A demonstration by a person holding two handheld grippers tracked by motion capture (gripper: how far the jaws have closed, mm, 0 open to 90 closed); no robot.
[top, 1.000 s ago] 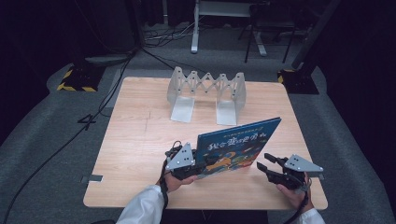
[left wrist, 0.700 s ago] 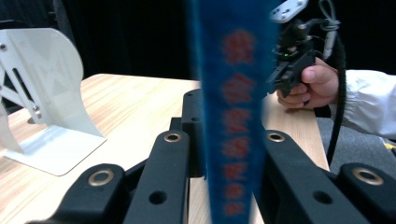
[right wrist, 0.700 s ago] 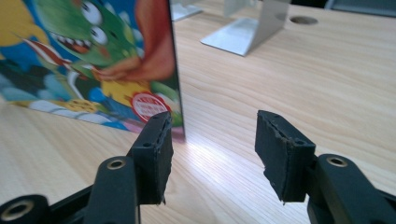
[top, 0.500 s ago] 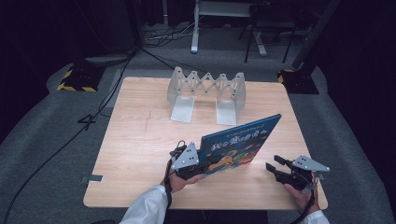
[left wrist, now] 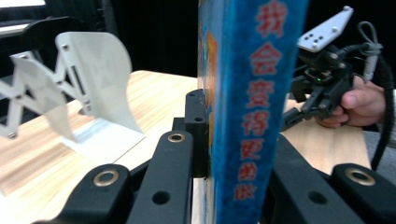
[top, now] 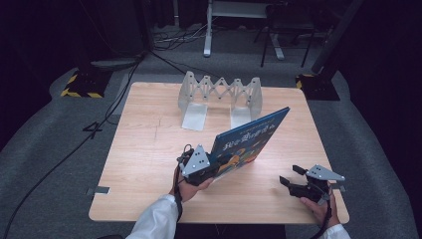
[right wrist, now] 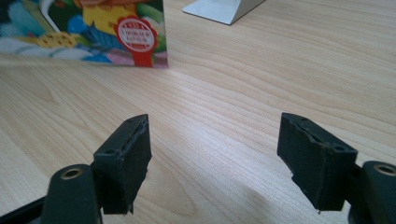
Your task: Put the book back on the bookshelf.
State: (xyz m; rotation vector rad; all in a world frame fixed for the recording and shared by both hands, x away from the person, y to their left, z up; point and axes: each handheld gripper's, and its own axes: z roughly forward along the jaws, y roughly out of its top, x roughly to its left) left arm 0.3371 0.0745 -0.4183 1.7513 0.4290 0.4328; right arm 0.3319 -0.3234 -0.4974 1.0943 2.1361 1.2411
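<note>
Black rubber-faced jaws of the left gripper (top: 199, 167) are clamped tight on the lower corner of a blue hardcover picture book with red lettering (top: 249, 141), which stands tilted on its edge just below the middle of the high view. In the left gripper view the book's spine (left wrist: 252, 102) rises straight up between the two jaws, pinched on both faces.

At the lower right of the high view, the right gripper (top: 294, 180) sits low over the pale wooden table (top: 144, 149), well apart from the book. Its jaws have just been opening and now stand wide with nothing between them; in the right gripper view only bare wood lies in the gap, and the book's illustrated cover (right wrist: 93, 32) shows in the upper left.

By my reading, the step in hand is carrying the book toward the white folding bookstand with zigzag links (top: 221, 97) at the upper middle of the table. Next, the left hand would need to lift and steer the book upright into a slot, perhaps with the free gripper steadying the far edge.
</note>
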